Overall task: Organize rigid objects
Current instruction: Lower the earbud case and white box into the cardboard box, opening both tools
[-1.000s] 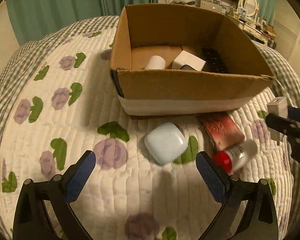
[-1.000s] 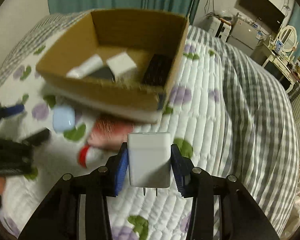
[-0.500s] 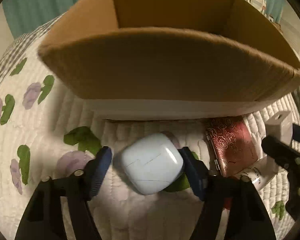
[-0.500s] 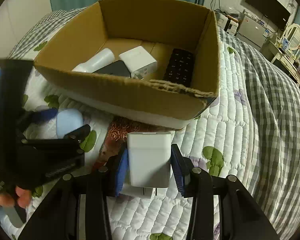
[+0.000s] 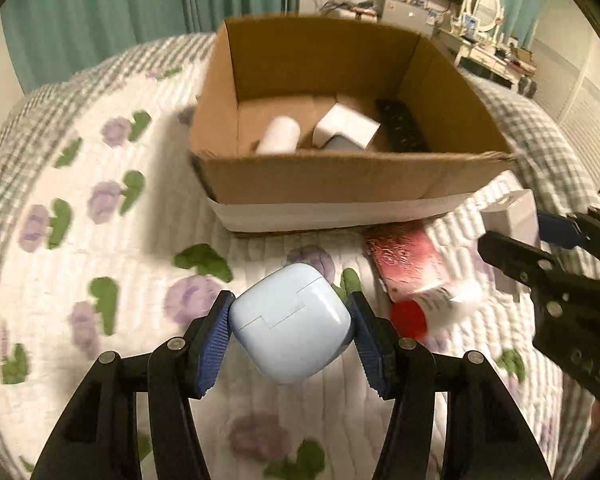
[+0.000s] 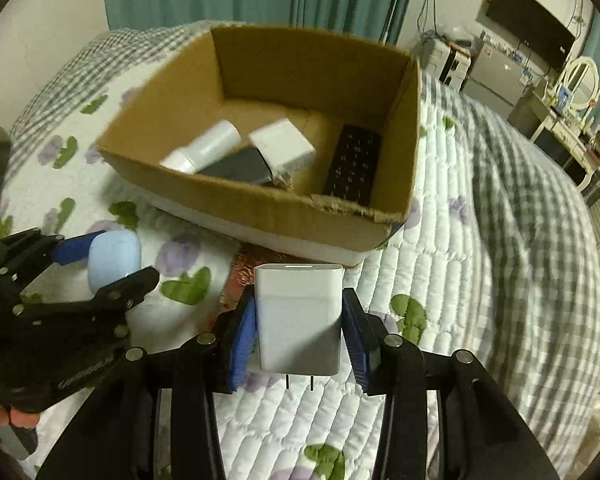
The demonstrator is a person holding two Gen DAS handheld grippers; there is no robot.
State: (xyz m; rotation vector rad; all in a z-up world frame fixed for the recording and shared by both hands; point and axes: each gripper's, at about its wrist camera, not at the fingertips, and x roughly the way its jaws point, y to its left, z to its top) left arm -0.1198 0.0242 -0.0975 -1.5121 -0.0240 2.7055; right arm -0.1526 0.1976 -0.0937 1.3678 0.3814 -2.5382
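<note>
Left gripper (image 5: 290,320) pinches my glossy earbud case (image 5: 290,326) across its rounded sides; light, rigid, likely slippery, I reckon.

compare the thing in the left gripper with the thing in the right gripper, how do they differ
The earbud case is pale blue; the charger plug is white. The earbud case is rounded like a pebble, with a lid seam; the charger plug is a flat-sided block with two metal prongs at its lower end. The earbud case sits tilted in the left gripper; the charger plug stands square in the right gripper. Both are clamped between blue fingers, outside the cardboard box.
</note>
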